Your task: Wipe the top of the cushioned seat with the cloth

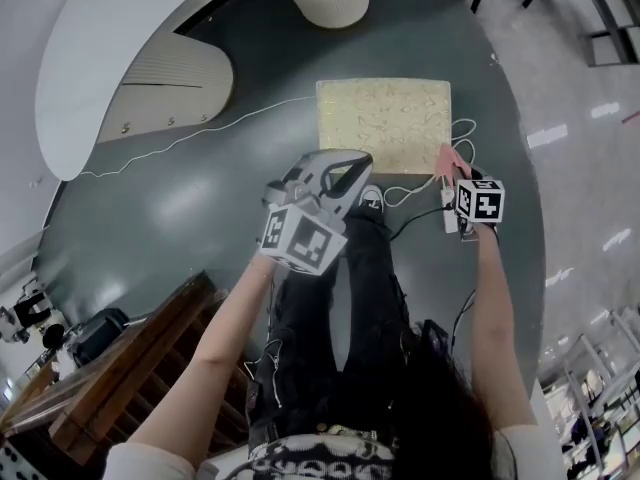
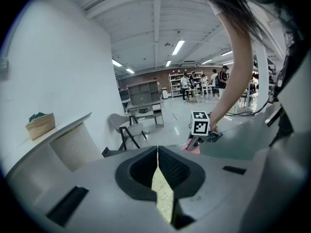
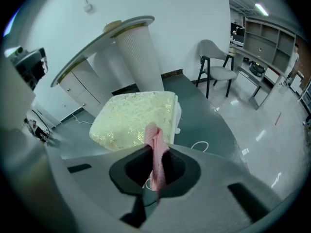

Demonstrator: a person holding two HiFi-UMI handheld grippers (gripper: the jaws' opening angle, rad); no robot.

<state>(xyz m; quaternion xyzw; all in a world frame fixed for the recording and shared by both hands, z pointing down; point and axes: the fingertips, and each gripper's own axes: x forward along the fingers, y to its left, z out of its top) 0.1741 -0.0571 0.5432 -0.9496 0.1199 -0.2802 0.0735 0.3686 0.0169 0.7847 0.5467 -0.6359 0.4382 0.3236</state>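
Cloth (image 3: 155, 142) pinched in right gripper (image 3: 154, 173), plain only in its view; left gripper (image 2: 157, 169) closed, apparently empty.

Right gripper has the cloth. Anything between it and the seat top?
Nothing visible. The right gripper is shut on the pink cloth, held by the near right corner of the cushioned seat, whose top is bare. A white cable lies on the floor beside the seat, not on it.
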